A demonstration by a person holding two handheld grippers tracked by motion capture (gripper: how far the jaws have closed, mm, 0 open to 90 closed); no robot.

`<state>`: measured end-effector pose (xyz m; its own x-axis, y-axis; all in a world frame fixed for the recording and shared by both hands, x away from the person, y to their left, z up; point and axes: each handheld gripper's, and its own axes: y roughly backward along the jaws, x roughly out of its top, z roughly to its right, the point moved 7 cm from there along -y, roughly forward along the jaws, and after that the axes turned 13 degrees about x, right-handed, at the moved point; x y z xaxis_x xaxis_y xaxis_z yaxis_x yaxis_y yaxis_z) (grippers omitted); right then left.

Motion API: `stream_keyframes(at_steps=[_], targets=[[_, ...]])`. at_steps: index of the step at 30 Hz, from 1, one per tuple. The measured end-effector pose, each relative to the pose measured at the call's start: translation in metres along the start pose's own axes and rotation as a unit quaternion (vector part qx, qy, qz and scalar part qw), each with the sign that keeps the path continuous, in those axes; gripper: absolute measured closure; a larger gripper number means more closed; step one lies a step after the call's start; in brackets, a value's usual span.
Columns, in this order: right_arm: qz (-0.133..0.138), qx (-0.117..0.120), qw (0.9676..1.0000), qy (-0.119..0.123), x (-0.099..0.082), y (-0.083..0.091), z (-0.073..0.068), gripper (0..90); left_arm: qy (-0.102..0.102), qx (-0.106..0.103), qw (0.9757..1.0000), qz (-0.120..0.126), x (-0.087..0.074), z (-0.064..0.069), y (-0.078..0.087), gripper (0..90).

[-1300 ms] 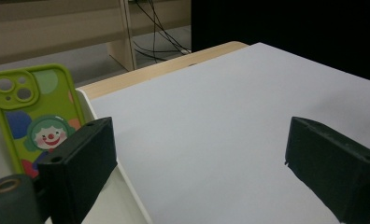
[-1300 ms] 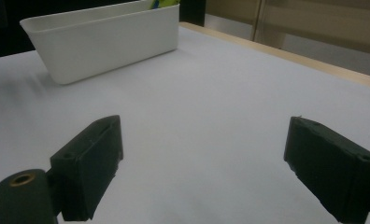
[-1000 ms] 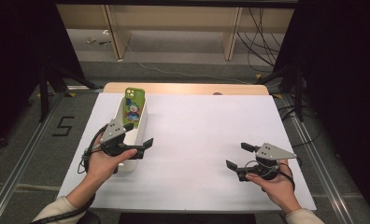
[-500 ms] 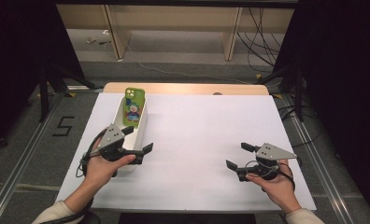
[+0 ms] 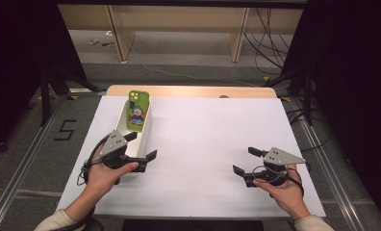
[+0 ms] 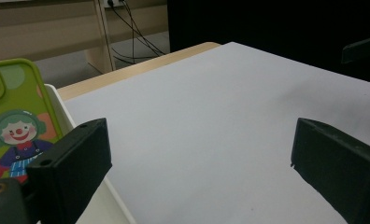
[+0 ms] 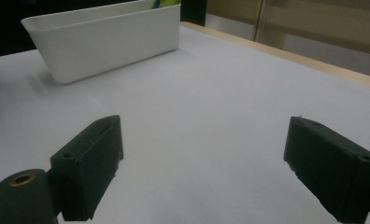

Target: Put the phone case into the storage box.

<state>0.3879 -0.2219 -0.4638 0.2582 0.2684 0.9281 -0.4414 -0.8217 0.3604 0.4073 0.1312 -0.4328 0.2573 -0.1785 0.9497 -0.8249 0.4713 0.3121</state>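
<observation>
A green clown-print phone case (image 5: 138,111) leans upright in a white bin (image 5: 147,129) at ten o'clock, likely light, bendy, best pinched by its top edge; left gripper (image 5: 141,146), jaws just widened, and right gripper (image 5: 244,160) both gape empty.

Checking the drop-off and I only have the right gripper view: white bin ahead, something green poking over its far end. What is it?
Observer: A green phone case with a clown picture, leaning up out of the white bin.
Operator: Left gripper holding anything?
Observer: No. The left gripper has just been opening, with bare sheet between its jaws.
Operator: Where is it relative to the bin?
Observer: Over the bin's near end, by the high view.
</observation>
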Motion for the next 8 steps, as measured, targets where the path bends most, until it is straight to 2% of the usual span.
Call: stream_keyframes(at_steps=[8], targets=[[-0.001, 0.0, 1.0, 0.0, -0.0004, 0.0007, 0.0008, 12.9, 0.004, -0.007, 1.0, -0.001, -0.0007, 0.0011, -0.0009, 5.1]])
